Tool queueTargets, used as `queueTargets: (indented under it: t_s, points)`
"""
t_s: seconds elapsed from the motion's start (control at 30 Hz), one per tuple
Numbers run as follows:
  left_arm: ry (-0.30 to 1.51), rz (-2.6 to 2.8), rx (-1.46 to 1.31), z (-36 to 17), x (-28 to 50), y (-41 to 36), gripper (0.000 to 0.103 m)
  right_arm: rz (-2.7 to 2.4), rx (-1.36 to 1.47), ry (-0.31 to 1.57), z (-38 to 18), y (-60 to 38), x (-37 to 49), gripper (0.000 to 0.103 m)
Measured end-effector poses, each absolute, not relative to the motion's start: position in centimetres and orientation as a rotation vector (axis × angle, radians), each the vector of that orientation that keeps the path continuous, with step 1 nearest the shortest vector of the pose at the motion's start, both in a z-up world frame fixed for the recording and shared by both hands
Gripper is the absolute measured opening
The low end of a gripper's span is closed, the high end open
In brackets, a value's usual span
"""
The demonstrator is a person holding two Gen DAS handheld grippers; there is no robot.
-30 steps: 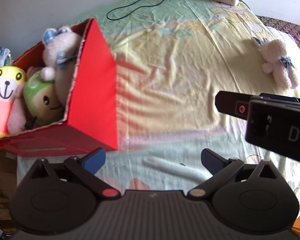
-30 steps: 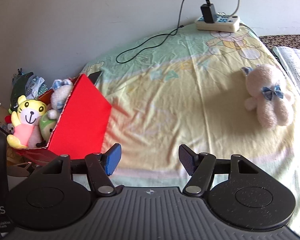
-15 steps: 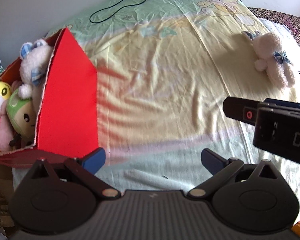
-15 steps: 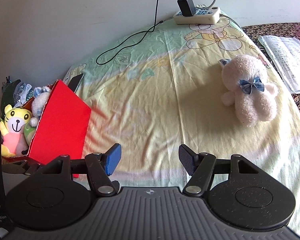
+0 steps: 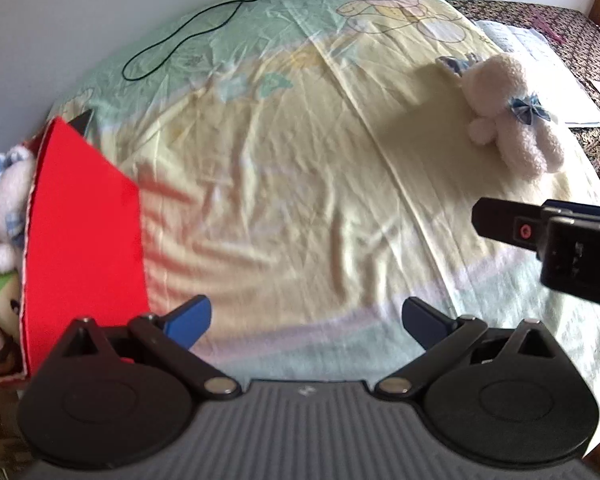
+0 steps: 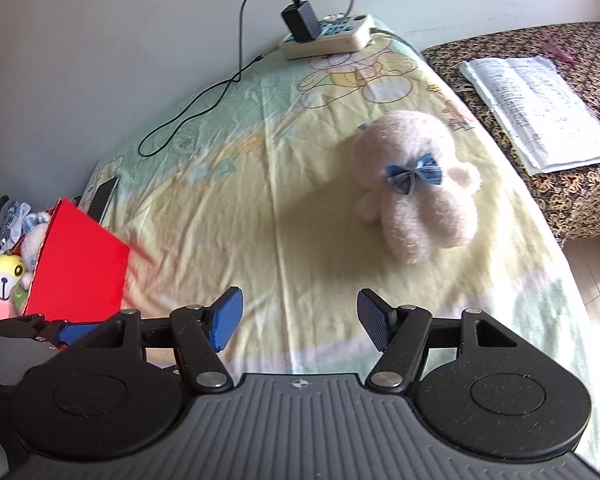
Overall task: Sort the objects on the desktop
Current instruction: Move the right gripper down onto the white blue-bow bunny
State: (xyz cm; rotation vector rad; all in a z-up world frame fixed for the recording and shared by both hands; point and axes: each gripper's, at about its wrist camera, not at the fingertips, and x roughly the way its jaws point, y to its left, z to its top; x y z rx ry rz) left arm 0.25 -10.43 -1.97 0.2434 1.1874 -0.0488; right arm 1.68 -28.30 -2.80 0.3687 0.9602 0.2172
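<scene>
Now both the left claw (image 5: 306, 322) and right claw (image 6: 300, 318) gape empty near the pale plush bear (image 6: 416, 188).

Plain pale grey wall (image 6: 120, 40) runs along the far side, bare and a little shadowed. Against it, a bed covered by a wrinkled yellow-and-green sheet (image 6: 300, 208) printed with cartoon bears, sunlight falling bright across its near half. At the far edge, touching the wall, sits a cream power strip (image 6: 328, 38) with a black charger (image 6: 300, 24) plugged in, its thin cable (image 6: 204, 100) looping left over the sheet. To the right, a brown patterned cover (image 6: 580, 184) carries open printed papers (image 6: 536, 112). Pale floor (image 6: 596, 280) shows lower right, sunlit.
</scene>
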Motion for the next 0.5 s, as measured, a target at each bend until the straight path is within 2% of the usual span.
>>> queueTargets:
  t_s: [0.5]
  points:
    - [1.183, -0.266, 0.175, -3.4, 7.8, -18.2, 0.101, 0.101, 0.35, 0.949, -3.6, -34.8, 7.8, 0.069]
